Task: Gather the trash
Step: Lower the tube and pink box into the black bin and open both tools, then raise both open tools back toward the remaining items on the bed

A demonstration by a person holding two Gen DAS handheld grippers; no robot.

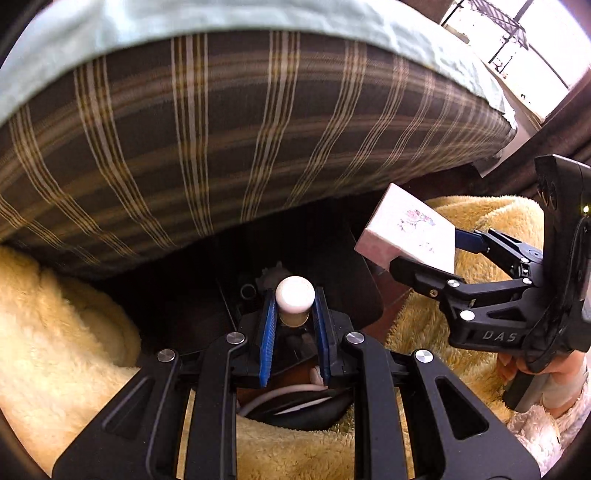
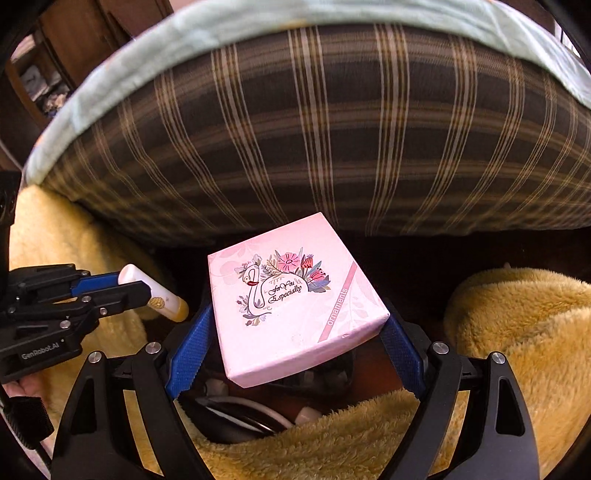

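Plaid fabric in brown with pale stripes (image 1: 229, 140) fills the upper half of both views; it covers the side of a bed, and a light mint sheet (image 1: 207, 18) lies over its top edge. Below the bed side there is a dark gap, and yellow fluffy blankets (image 1: 55, 332) lie to the left, to the right and in front of it. In the gap I see a white cable (image 2: 251, 406) and some small dark objects, perhaps a bag or a bin, but the shadow is too deep to be sure. A bright window with a dark frame (image 1: 517, 37) shows at the far upper right of the left wrist view, and brown wooden furniture (image 2: 92, 40) stands at the upper left of the right wrist view.

The left hand-held gripper (image 1: 295, 325) is clamped on a small white tube with a yellowish end (image 2: 155, 293), which points down toward the gap. The right hand-held gripper (image 2: 295, 339) has its blue pads wide apart and pressed on the two sides of a pink box with a flower print (image 2: 295, 295), held tilted above the same gap.
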